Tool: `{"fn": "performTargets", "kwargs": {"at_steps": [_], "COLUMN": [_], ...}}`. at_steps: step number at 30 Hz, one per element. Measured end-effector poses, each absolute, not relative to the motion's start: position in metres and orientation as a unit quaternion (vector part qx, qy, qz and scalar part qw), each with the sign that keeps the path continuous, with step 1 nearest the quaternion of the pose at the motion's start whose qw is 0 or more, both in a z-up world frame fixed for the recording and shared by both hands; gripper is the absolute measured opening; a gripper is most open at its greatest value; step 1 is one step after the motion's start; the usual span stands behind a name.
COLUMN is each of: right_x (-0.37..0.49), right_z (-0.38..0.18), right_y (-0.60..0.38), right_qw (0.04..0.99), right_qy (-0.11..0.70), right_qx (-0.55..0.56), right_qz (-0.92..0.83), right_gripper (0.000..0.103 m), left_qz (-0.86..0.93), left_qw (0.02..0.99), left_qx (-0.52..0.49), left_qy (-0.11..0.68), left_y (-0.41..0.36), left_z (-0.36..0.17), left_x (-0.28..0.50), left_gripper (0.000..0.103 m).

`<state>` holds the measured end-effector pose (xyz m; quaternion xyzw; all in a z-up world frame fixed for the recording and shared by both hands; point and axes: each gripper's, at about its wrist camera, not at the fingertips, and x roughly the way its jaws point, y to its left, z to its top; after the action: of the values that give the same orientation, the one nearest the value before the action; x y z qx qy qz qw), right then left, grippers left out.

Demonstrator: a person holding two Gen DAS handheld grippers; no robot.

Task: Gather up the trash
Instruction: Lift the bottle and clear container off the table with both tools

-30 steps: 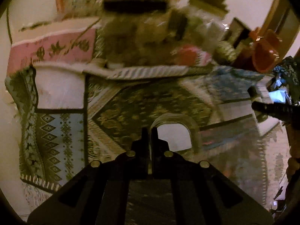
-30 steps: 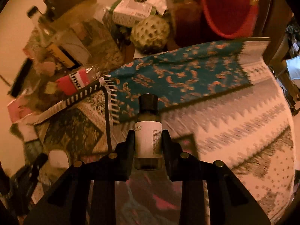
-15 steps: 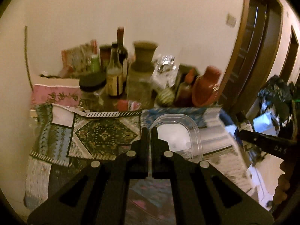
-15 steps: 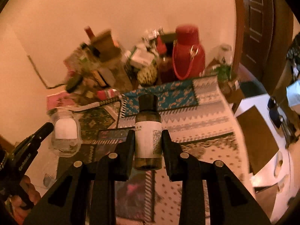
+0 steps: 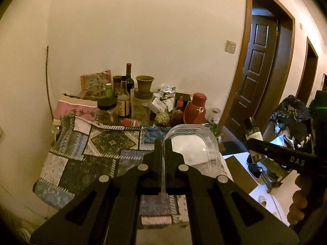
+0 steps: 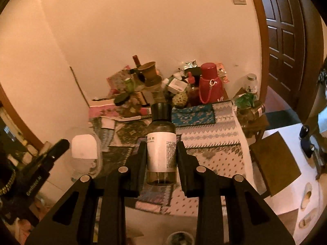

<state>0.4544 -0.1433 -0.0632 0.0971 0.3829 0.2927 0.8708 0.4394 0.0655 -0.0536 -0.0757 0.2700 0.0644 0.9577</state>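
My left gripper (image 5: 163,143) is shut on the rim of a clear plastic container (image 5: 194,145), held in the air above the table's patterned cloth (image 5: 85,155). My right gripper (image 6: 161,145) is shut on a small dark bottle (image 6: 161,143) with a black cap and a white label, upright between the fingers. In the right wrist view the left gripper (image 6: 61,145) and the clear container (image 6: 85,151) show at the left. The left wrist view catches the right gripper's finger (image 5: 286,157) and the bottle (image 5: 253,134) at the right, with a hand (image 5: 302,200) below.
Bottles, jars, a clay vase (image 5: 144,87) and a red flask (image 6: 210,85) crowd the table's back edge by the wall. A dark wooden door (image 5: 259,81) stands at the right. A small side table with a plant (image 6: 249,106) sits beside the table. Slippers (image 6: 306,194) lie on the floor.
Both grippers have risen and drawn back from the table, so the whole table, wall and door now show. The container and the bottle stayed held.
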Motion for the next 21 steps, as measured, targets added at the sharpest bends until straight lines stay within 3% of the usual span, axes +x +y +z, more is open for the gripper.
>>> {"fn": "performTargets", "kwargs": {"at_steps": [13, 21], "right_x": [0.321, 0.238], "right_z": [-0.045, -0.055], "right_y": [-0.152, -0.146], "right_qw": [0.889, 0.883], "right_qy": [0.362, 0.383], "right_qx": [0.099, 0.099], "right_qz": [0.263, 0.251], "right_gripper": [0.026, 0.026], "left_qz": [0.024, 0.012], "left_qw": [0.964, 0.955], "left_qx": [-0.068, -0.073], "left_qy": [0.256, 0.287], "left_y": [0.068, 0.076], "left_z": [-0.044, -0.063], "left_x": [0.314, 0.217], "left_gripper": [0.0, 0.0]}}
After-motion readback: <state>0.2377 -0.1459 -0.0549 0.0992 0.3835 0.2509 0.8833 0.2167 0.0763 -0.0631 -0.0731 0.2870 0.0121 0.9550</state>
